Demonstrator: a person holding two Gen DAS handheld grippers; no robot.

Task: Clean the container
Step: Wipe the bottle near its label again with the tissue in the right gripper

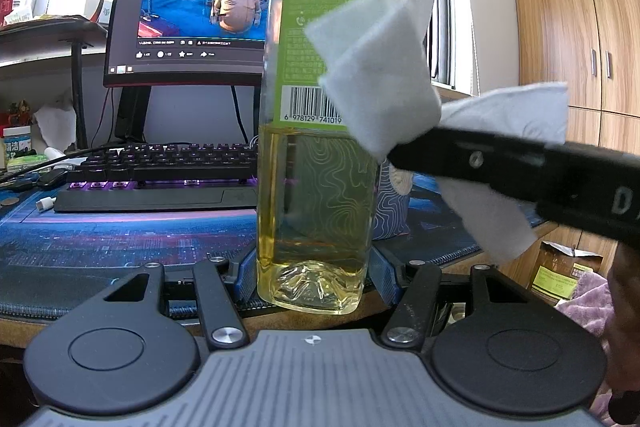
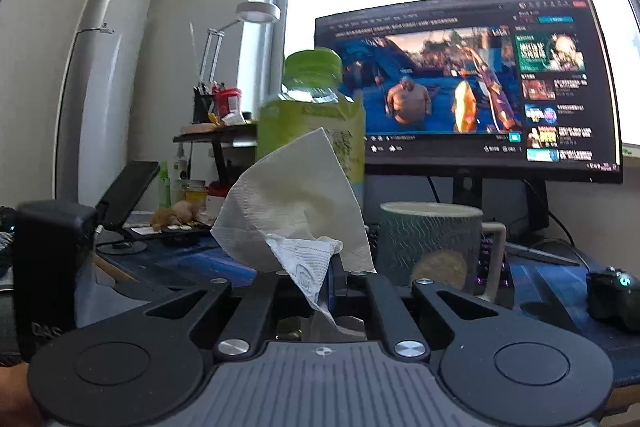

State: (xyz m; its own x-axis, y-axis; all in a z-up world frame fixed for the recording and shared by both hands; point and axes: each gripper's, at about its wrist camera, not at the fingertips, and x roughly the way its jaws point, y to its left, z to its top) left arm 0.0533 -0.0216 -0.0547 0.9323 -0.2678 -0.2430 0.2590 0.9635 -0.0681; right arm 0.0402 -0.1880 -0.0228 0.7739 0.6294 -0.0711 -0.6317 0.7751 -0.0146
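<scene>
Plastic bottle (image 1: 316, 147), with yellow liquid and a green label, stands upright at the near edge of the counter (image 1: 100, 239), and the left tool (image 1: 314, 279) is pinching its base. Right of it, the right tool (image 2: 316, 281) is pressed together on a white tissue (image 1: 384, 67) that touches the label.

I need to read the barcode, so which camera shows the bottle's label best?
The left wrist view: the bottle stands close, barcode facing the camera, though the tissue covers its right end. The right wrist view shows mostly cap and shoulder behind tissue.
</scene>
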